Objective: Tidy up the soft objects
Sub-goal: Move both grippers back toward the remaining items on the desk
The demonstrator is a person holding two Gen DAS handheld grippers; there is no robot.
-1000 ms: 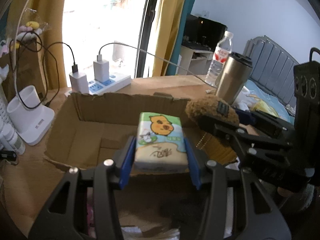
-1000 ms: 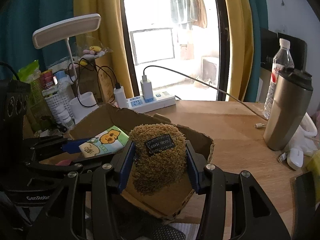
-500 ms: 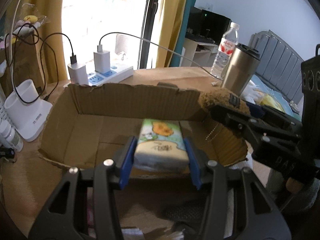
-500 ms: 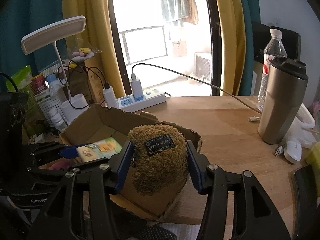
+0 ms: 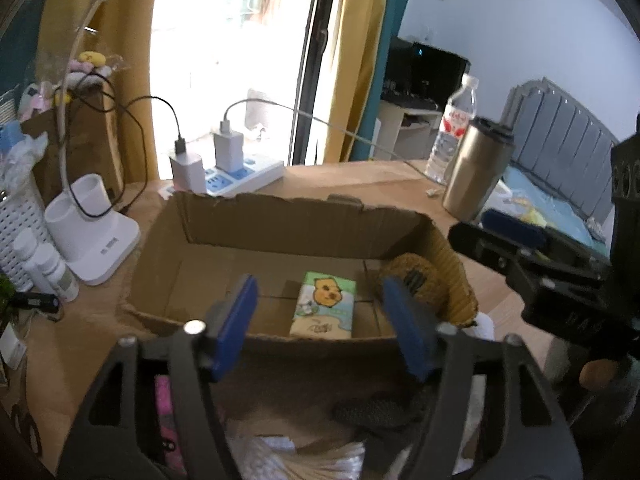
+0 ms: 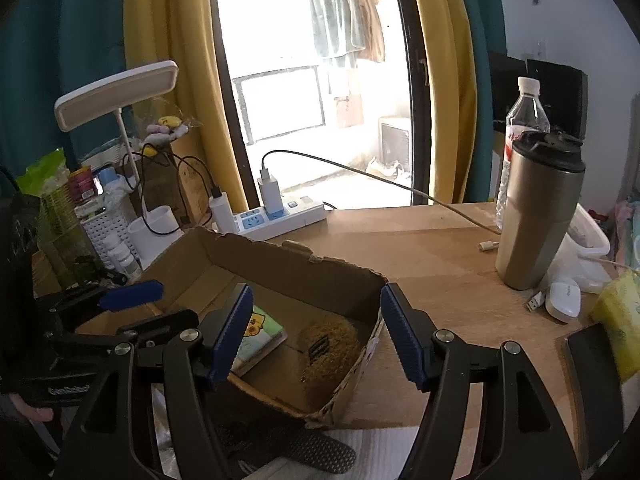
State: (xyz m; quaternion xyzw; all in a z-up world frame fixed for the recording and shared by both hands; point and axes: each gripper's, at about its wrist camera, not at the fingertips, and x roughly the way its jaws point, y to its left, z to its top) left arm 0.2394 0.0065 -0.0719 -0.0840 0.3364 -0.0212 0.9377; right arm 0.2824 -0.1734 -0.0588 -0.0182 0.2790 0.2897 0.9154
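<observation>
An open cardboard box [image 5: 280, 220] stands on the wooden desk. Inside lie a tissue pack [image 5: 325, 304] with a cartoon animal and a brown fuzzy pouch [image 5: 416, 284] against the right wall. Both also show in the right wrist view: the tissue pack [image 6: 260, 332] and the pouch [image 6: 328, 344] in the box [image 6: 296, 264]. My left gripper [image 5: 320, 320] is open and empty above the box's near edge. My right gripper [image 6: 316, 332] is open and empty above the box's right part.
A steel tumbler [image 6: 536, 216] and a water bottle [image 6: 524, 120] stand at the right. A power strip with chargers [image 6: 276, 216], a white lamp [image 6: 116, 92] and white holders [image 5: 88, 232] stand behind and left of the box. A white mouse [image 6: 564, 300] lies near the tumbler.
Both grippers opened and rose. The tissue pack and the fuzzy pouch dropped out of them and now lie inside the box.
</observation>
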